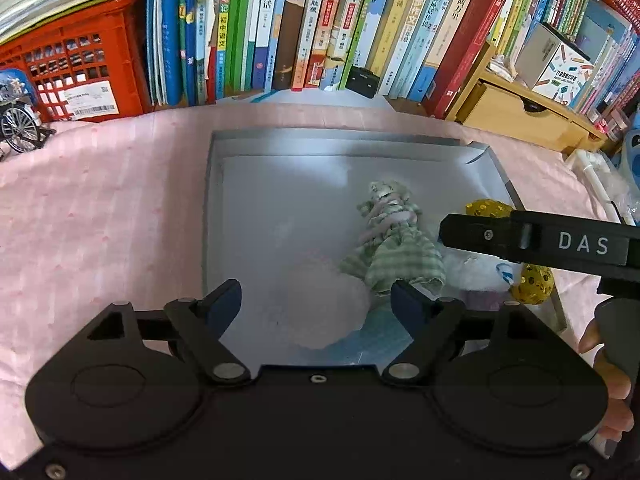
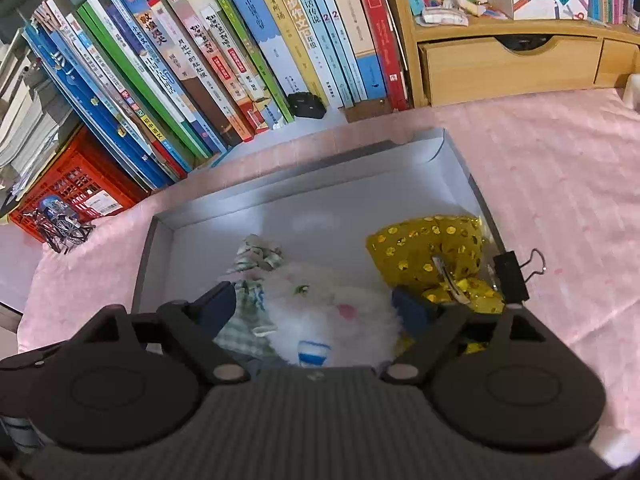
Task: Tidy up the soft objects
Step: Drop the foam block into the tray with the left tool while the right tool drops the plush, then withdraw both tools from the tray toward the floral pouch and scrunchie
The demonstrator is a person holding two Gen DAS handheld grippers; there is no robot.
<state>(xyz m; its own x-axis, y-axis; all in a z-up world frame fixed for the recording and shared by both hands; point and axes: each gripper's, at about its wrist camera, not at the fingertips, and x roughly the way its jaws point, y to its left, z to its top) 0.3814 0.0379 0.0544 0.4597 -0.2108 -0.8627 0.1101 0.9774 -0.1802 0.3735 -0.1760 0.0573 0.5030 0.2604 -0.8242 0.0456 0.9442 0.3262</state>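
Hovering open-jawed, both grippers (left [image 1: 316,304], right [image 2: 314,306]) seemingly grip nothing inside the half-empty box [image 2: 160,248].

A home study corner, a child's by the look of it. A long row of children's books [image 1: 320,28] lines the back of a bench under a pink cloth [image 1: 100,208]. Beside them stand a wooden drawer organizer [image 2: 508,68], a red plastic crate [image 1: 76,64] and a small model bicycle [image 1: 20,128].

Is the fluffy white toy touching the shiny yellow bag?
Cannot tell. In the right wrist view the fluffy white toy and the shiny yellow bag lie close, but the right gripper hides where they would meet.
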